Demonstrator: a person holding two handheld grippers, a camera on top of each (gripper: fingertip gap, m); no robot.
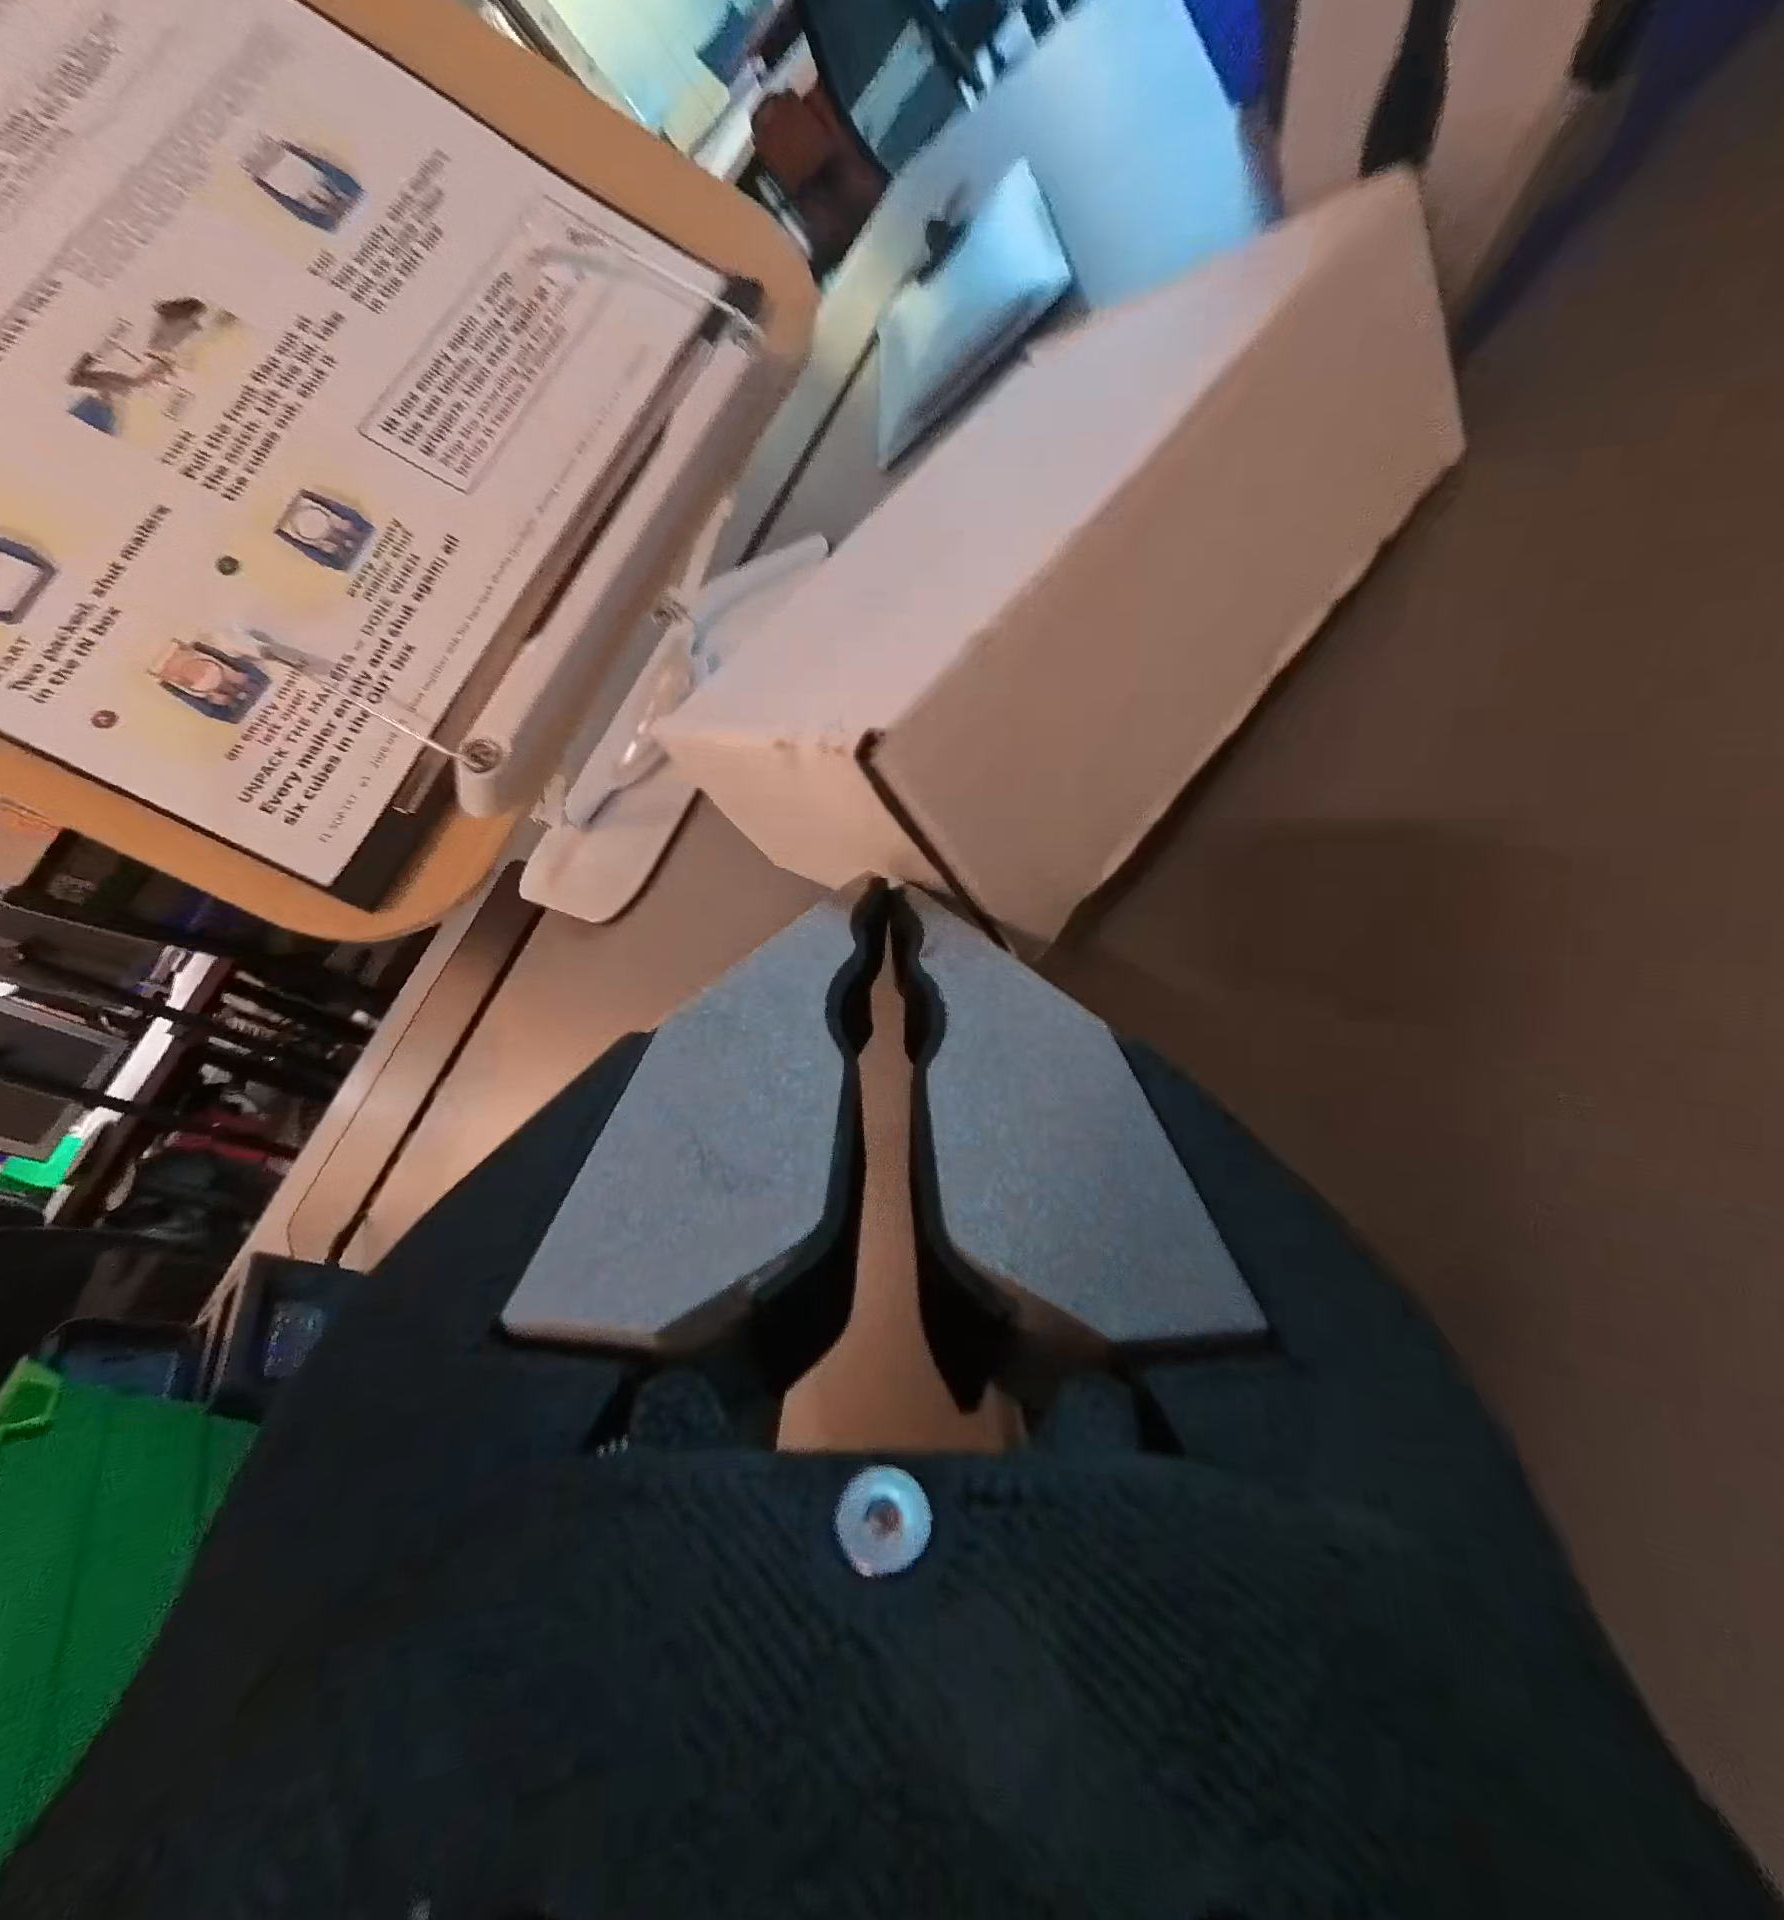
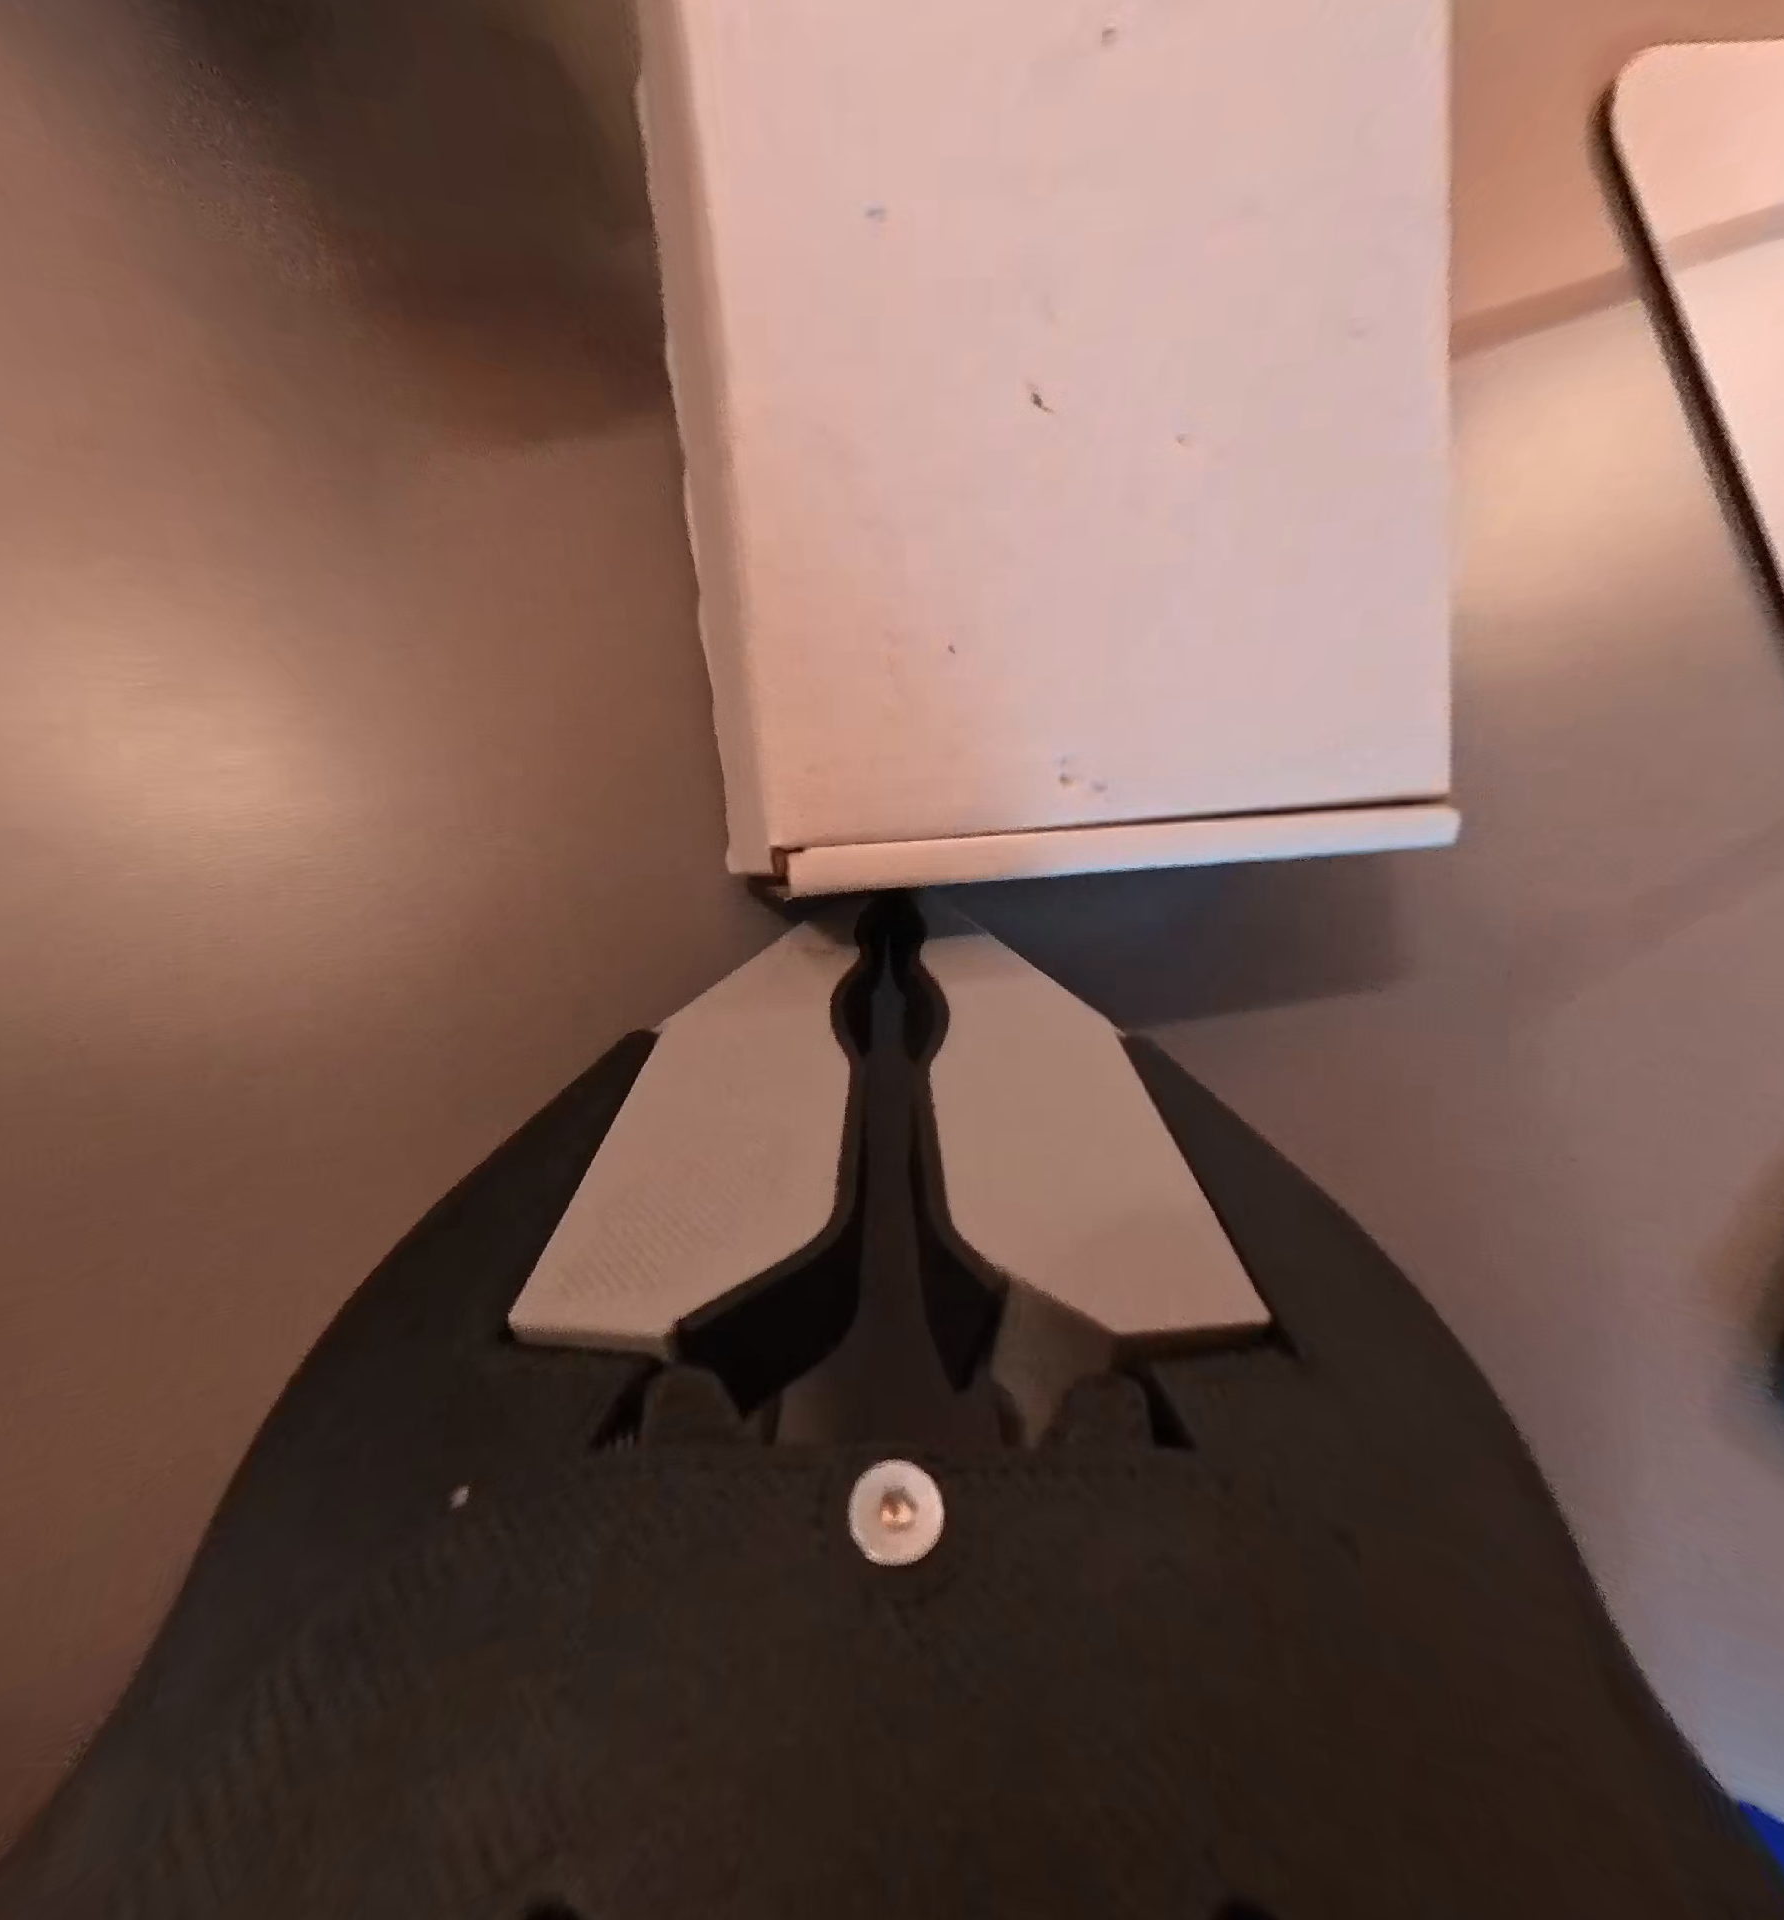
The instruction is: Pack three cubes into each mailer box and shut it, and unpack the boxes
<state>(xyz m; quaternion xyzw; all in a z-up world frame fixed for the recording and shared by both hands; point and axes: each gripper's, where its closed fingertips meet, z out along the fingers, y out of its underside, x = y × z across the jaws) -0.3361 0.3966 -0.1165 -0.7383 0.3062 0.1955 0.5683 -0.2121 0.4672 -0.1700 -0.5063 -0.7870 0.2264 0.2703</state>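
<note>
The white mailer box (image 2: 1064,436) lies shut on the brown worktop (image 2: 275,623), contents hidden; a pale stand base (image 2: 1740,343) sits just to its right; an instruction sheet (image 1: 213,416) stands behind, a green bin (image 1: 57,1558) lower left. The right gripper (image 2: 888,920) meets the box's front edge, fingers (image 2: 763,1143) clenched together; the left gripper (image 1: 886,899), tilted, touches a box corner, fingers (image 1: 1023,1122) likewise closed on nothing.

The closed white mailer box (image 2: 1064,436) hides whatever it holds, and the top edge of the right wrist view cuts off its far end. A printed instruction sheet (image 1: 244,416) runs past the left wrist view's left edge. The room behind is blurred.
</note>
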